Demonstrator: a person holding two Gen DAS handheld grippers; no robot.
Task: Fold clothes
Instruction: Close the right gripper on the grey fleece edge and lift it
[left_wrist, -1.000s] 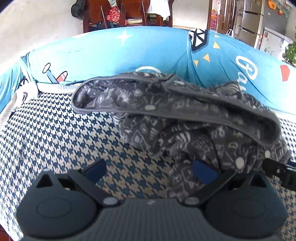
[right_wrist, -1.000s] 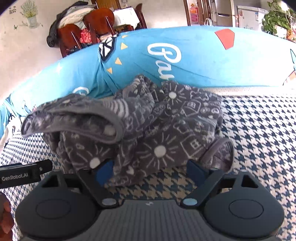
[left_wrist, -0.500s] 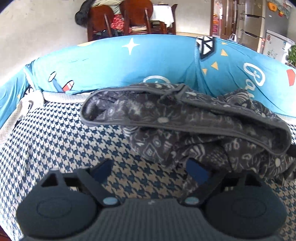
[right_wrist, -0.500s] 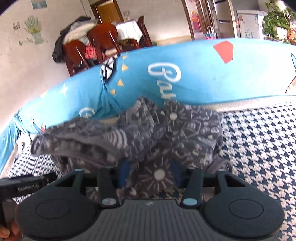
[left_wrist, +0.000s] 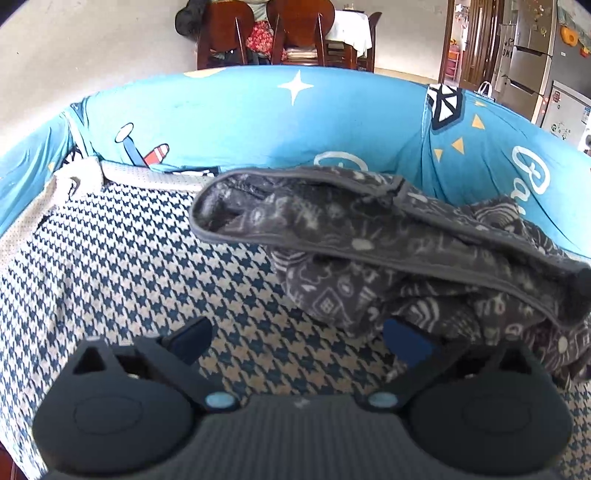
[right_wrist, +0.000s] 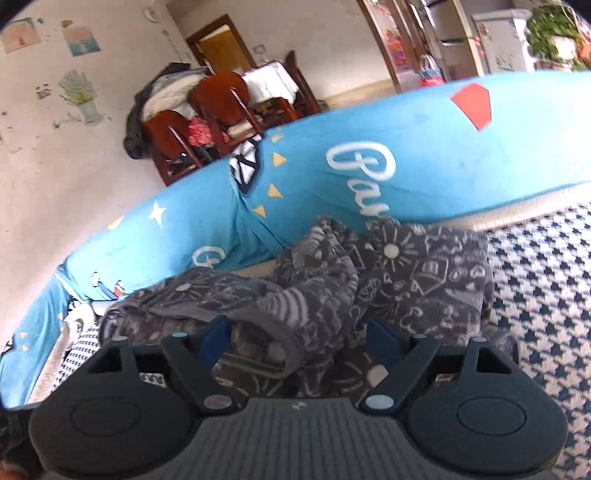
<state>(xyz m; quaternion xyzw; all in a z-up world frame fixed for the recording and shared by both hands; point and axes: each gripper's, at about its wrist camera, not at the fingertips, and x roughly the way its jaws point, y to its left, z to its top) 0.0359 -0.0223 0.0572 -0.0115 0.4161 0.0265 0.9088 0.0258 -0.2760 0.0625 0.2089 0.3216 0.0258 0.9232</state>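
A dark grey fleece garment (left_wrist: 388, 254) with white doodle print lies crumpled on the houndstooth sofa seat (left_wrist: 122, 266). Its grey-edged hem juts out to the left. My left gripper (left_wrist: 295, 339) is open and empty just in front of the garment's left end, with the right finger under the cloth's edge. In the right wrist view the garment (right_wrist: 417, 280) fills the middle. My right gripper (right_wrist: 295, 339) has its jaws around a thick fold of it, with cloth between the fingers and the fingers still some way apart.
The blue cartoon-print sofa back (left_wrist: 258, 122) curves behind the garment and also shows in the right wrist view (right_wrist: 369, 155). Wooden chairs (right_wrist: 207, 122) and a table stand beyond. A fridge (left_wrist: 532, 62) stands at the far right. A plant (right_wrist: 550, 33) sits top right.
My right gripper moved forward into the garment, narrowed around a fold, and now tilts upward with cloth between its fingers. My left gripper drifted slightly left and stayed open.
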